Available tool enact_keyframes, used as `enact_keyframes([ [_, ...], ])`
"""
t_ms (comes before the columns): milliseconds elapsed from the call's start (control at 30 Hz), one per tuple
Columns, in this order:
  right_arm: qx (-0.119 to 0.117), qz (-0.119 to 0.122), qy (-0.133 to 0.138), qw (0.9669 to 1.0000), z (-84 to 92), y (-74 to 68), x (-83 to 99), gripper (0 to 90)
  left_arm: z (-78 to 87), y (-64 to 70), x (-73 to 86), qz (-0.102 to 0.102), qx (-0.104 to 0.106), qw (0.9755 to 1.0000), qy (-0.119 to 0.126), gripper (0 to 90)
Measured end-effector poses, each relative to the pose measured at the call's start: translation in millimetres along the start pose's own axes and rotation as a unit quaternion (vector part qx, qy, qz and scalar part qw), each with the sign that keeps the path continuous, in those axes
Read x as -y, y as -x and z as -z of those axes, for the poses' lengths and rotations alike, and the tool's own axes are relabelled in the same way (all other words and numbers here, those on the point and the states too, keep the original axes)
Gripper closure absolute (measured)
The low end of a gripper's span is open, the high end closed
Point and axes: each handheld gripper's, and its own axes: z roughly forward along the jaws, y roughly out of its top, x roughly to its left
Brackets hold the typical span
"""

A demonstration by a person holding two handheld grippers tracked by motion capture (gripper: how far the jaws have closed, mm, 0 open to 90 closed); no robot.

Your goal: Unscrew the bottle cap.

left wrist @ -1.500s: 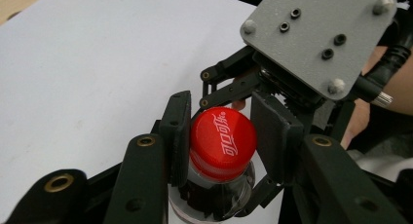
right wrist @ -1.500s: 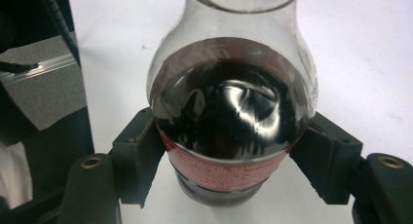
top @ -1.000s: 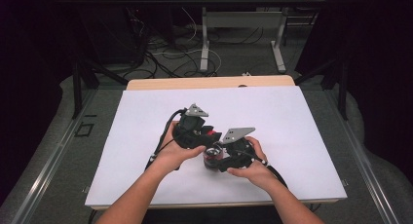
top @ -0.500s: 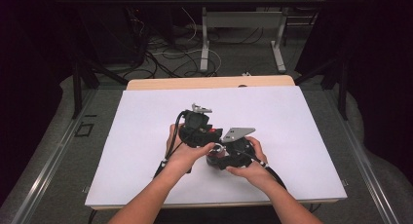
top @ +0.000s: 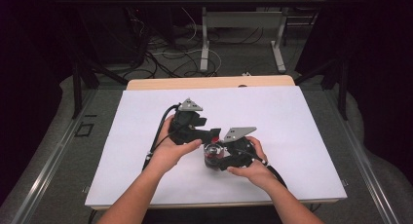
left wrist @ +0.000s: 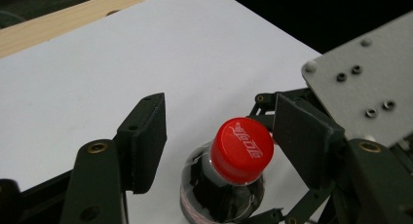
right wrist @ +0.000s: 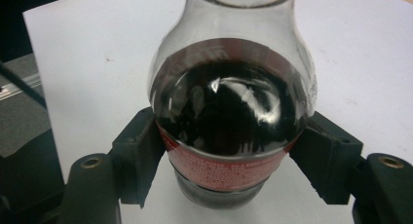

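A small clear bottle [top: 212, 157] of dark cola with a red cap [left wrist: 242, 148] stands upright on the white tabletop [top: 292, 126]. My right gripper [right wrist: 234, 158] is shut on the bottle [right wrist: 231, 112], its pads [right wrist: 141, 153] pressing on the red label band. In the high view the right gripper [top: 233, 155] is just right of the bottle. My left gripper [left wrist: 221, 124] has just been opening. Its pads [left wrist: 146, 141] now stand on either side of the cap without touching it. From above, the left gripper [top: 207, 136] reaches over the bottle from the left.
A bare wooden strip [top: 209, 83] runs along the table's far edge. Beyond it are metal table legs [top: 204, 44] and loose cables [top: 160, 53] on the floor. The right gripper's grey plate [left wrist: 365, 83] sits close beside the left gripper's right jaw.
The left gripper's jaws have come apart from the cap, and the left hand has shifted slightly back and left. The right hand and the bottle have kept still.
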Motion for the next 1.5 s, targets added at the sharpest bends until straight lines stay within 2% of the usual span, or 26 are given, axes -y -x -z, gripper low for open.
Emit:
enact_keyframes([
  [67, -0.011, 0.004, -0.003, 0.9999, 1.4, 1.1, -0.5, 30.8, 2.8, -2.3, 0.7, -0.012, 0.028, 0.9995, -0.006, 36.0],
  [100, -0.015, 0.005, -0.003, 0.9999, 1.6, 1.1, -0.6, 30.8, 3.8, -3.3, 0.8, -0.03, 0.035, 0.9989, -0.01, 36.0],
  [133, -0.017, 0.008, 0.004, 0.9998, 1.0, 0.9, -0.4, 30.8, 5.3, -4.4, 0.6, -0.038, 0.045, 0.9981, -0.02, 36.0],
  [200, -0.023, 0.009, 0.005, 0.9997, 0.9, -0.2, -0.6, 30.7, 4.1, -5.2, 1.4, -0.055, 0.057, 0.9966, -0.022, 36.1],
  [300, -0.03, 0.017, 0.003, 0.9994, -0.3, -1.9, -0.7, 30.8, 4.0, -6.6, 1.6, -0.073, 0.101, 0.9915, -0.039, 37.9],
  [333, -0.037, 0.019, -0.006, 0.9991, 0.3, -2.4, -1.1, 30.8, 2.9, -7.0, 1.7, -0.083, 0.104, 0.9904, -0.039, 38.7],
  [367, -0.035, 0.023, -0.001, 0.9991, -0.9, -3.0, -0.7, 30.7, 3.1, -6.6, 1.7, -0.081, 0.109, 0.9897, -0.044, 39.2],
  [533, -0.042, 0.024, -0.006, 0.9988, -1.8, -5.3, -0.7, 30.8, 1.1, -6.6, 0.9, -0.117, 0.113, 0.9847, -0.063, 44.9],
  [633, -0.046, 0.027, -0.005, 0.9985, -2.4, -6.2, -0.6, 30.8, 0.7, -4.9, 0.5, -0.136, 0.115, 0.9819, -0.065, 48.9],
  [867, -0.051, 0.031, -0.009, 0.9982, -1.8, -7.2, -1.0, 30.8, 0.2, -5.4, -1.5, -0.146, 0.105, 0.9809, -0.073, 59.8],
  [967, -0.049, 0.032, -0.009, 0.9982, -2.5, -7.7, -0.8, 30.8, 0.0, -5.7, -1.3, -0.148, 0.103, 0.9805, -0.078, 60.5],
  [1100, -0.048, 0.031, -0.008, 0.9983, -3.7, -8.4, -0.5, 30.8, 0.5, -4.7, -0.4, -0.144, 0.097, 0.9815, -0.08, 61.2],
  [1200, -0.046, 0.034, -0.014, 0.9983, -3.3, -9.0, -0.7, 30.8, 0.8, -2.7, 0.1, -0.135, 0.088, 0.9836, -0.081, 61.4],
  [1233, -0.045, 0.037, -0.007, 0.9983, -4.4, -8.4, -0.6, 30.8, 0.6, -2.2, 0.4, -0.13, 0.085, 0.9847, -0.08, 61.5],
  [1300, -0.039, 0.032, -0.008, 0.9987, -4.3, -8.8, -0.4, 30.8, 0.3, -1.8, 0.5, -0.112, 0.077, 0.9875, -0.08, 61.5],
  [1333, -0.038, 0.029, -0.008, 0.9988, -4.0, -8.7, -0.4, 30.8, -0.6, -1.0, 1.0, -0.1, 0.067, 0.9899, -0.075, 61.6],
  [1400, -0.036, 0.028, -0.013, 0.9989, -3.1, -7.3, -0.6, 30.8, -0.9, 0.8, 0.8, -0.066, 0.058, 0.9934, -0.074, 61.6],
  [1433, -0.031, 0.028, -0.013, 0.999, -3.0, -7.1, -0.4, 30.8, -1.3, 1.8, 0.5, -0.053, 0.051, 0.9945, -0.074, 61.6],
  [1467, -0.029, 0.027, -0.009, 0.9992, -3.4, -6.6, -0.1, 30.8, -3.2, 3.5, 1.5, -0.045, 0.04, 0.9963, -0.062, 61.6],
  [1500, -0.024, 0.024, -0.008, 0.9994, -3.2, -6.4, 0.1, 30.8, -3.3, 4.6, 0.7, -0.037, 0.03, 0.9966, -0.066, 61.6],
])
